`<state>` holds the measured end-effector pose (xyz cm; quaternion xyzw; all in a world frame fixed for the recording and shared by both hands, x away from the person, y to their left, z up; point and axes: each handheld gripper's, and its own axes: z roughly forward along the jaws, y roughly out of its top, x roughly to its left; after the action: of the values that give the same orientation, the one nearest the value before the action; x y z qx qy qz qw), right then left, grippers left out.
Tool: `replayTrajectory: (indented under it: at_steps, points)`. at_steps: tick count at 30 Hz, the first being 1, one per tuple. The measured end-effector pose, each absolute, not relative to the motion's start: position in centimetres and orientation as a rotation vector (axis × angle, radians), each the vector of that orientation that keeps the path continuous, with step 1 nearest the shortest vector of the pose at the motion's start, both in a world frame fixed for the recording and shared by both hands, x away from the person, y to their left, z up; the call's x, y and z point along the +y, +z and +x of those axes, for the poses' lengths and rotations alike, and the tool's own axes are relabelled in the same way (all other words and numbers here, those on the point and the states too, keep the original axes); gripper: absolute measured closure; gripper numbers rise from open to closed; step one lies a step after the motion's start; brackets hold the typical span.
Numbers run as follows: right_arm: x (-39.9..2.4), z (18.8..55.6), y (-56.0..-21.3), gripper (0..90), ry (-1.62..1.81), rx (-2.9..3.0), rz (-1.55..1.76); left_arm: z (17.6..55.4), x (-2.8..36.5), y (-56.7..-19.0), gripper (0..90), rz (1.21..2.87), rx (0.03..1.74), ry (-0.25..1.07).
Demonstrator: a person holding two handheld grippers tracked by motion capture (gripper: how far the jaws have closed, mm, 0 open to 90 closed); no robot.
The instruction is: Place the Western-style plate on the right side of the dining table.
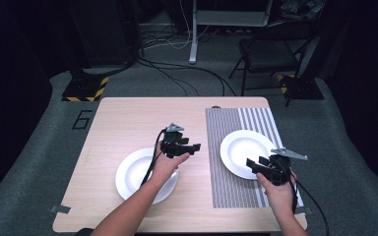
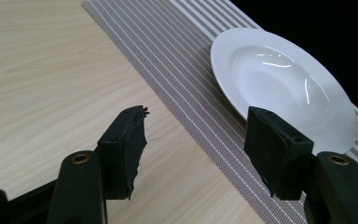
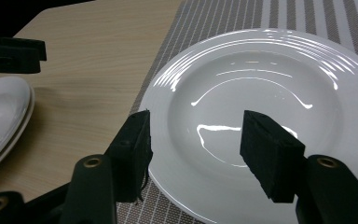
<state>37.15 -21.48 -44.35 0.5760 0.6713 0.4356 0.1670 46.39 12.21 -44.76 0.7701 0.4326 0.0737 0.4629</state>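
On the light wooden bench [image 1: 128, 118] a grey striped placemat [image 1: 236, 162] covers the right part of the top, running from the far edge toward the near edge. A white plate [image 1: 243, 150] sits on the placemat, right of centre in the high view. A second white plate [image 1: 135, 174] lies on bare wood in the lower left of the bench; in the right gripper view its edge at the far left looks doubled, as if it were two plates stacked, though this cannot be told for sure.

The left gripper [image 1: 189, 147] hangs above the bench between the two plates, over the upper right rim of the left one, held by the left hand [image 1: 167, 164]. Its fingers [image 2: 123, 151] stand wide apart with nothing between them. In the left gripper view they frame bare wood and the placemat's edge, and the plate on the placemat lies beyond the right finger, in the upper right of the frame, apart from both.

The right gripper [image 1: 256, 164] is held by the right hand [image 1: 278, 189] at the lower right rim of the plate on the placemat. Its fingers [image 3: 135, 154] are wide apart and hold nothing. In the right gripper view the plate [image 3: 270, 121] spreads directly beyond and beneath them, its near rim passing below the gap; whether they touch it cannot be told. The plates are round, lie flat and face up, so neither has a long axis.
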Motion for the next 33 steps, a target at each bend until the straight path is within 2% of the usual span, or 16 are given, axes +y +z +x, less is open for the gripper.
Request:
replayTrajectory:
  at_steps: [33]
  points:
    - [-15.5,36.6,-43.6,42.0,1.305,2.125,1.433,42.7,22.1,-44.6,38.2,1.840,1.176,0.279]
